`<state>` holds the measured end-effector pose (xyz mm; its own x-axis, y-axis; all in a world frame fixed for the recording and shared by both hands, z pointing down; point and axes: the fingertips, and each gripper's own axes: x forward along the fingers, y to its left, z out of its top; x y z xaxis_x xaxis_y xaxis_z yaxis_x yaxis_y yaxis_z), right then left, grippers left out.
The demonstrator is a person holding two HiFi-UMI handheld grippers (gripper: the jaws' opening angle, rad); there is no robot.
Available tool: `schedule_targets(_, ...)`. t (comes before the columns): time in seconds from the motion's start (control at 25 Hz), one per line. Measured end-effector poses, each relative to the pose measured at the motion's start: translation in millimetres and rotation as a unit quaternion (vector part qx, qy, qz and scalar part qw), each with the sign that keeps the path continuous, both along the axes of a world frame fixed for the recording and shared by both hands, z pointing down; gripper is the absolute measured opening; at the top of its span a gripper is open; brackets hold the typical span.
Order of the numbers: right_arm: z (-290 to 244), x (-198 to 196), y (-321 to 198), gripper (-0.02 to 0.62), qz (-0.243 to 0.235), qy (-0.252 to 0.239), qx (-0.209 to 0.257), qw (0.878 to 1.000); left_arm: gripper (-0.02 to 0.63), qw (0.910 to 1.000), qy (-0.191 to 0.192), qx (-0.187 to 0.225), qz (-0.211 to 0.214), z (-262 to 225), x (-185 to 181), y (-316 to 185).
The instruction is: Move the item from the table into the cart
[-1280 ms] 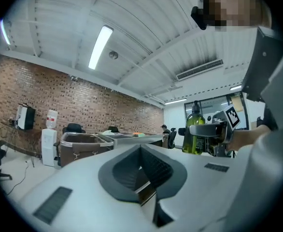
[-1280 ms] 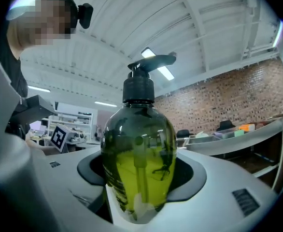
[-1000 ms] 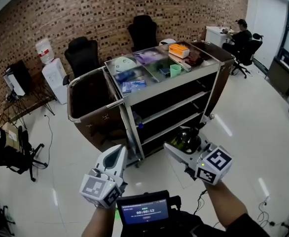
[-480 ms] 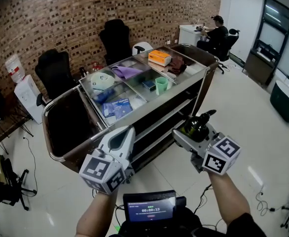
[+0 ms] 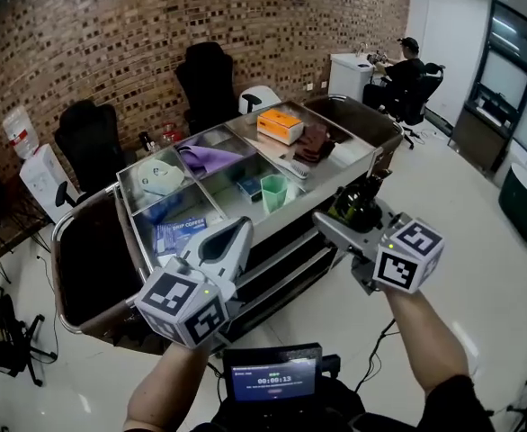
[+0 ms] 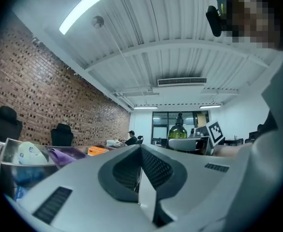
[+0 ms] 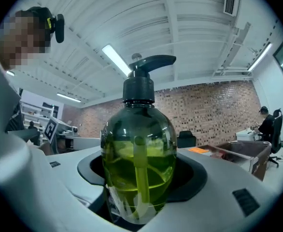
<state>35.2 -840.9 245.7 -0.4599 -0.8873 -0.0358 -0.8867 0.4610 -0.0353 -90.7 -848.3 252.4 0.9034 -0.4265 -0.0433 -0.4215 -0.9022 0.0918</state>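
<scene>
The left gripper [image 5: 238,234] has its jaws together, empty. The screen [image 5: 272,378] reads 00:00:13. The right gripper [image 5: 343,220] clamps the green pump bottle [image 5: 354,209] in the air beside the cart [image 5: 353,151], its long axis upright and its spout pointing towards the cart.
</scene>
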Motion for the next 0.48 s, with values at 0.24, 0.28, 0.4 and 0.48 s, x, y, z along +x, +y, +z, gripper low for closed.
schedule_targets(0.24, -34, 94, -91, 0.272, -0.051, 0.01, 0.003, 0.999, -0.015, 0.9985, -0.013, 0.007, -0.053, -31, 95, -80)
schedule_targets(0.28, -39, 103, -107, 0.273, -0.059, 0.011, 0.004, 0.998, -0.017, 0.9981, -0.011, 0.001, -0.061, -34, 104, -97)
schedule_targets(0.4, -44, 124, -148, 0.273, -0.077, 0.029, 0.007, 0.997, -0.015, 0.9972, -0.012, -0.009, -0.073, -37, 126, -141)
schedule_targets(0.48, -48, 130, -172, 0.272, -0.085, 0.05, 0.014, 0.995, -0.015, 0.9967, -0.013, -0.001, -0.08, -40, 130, -168)
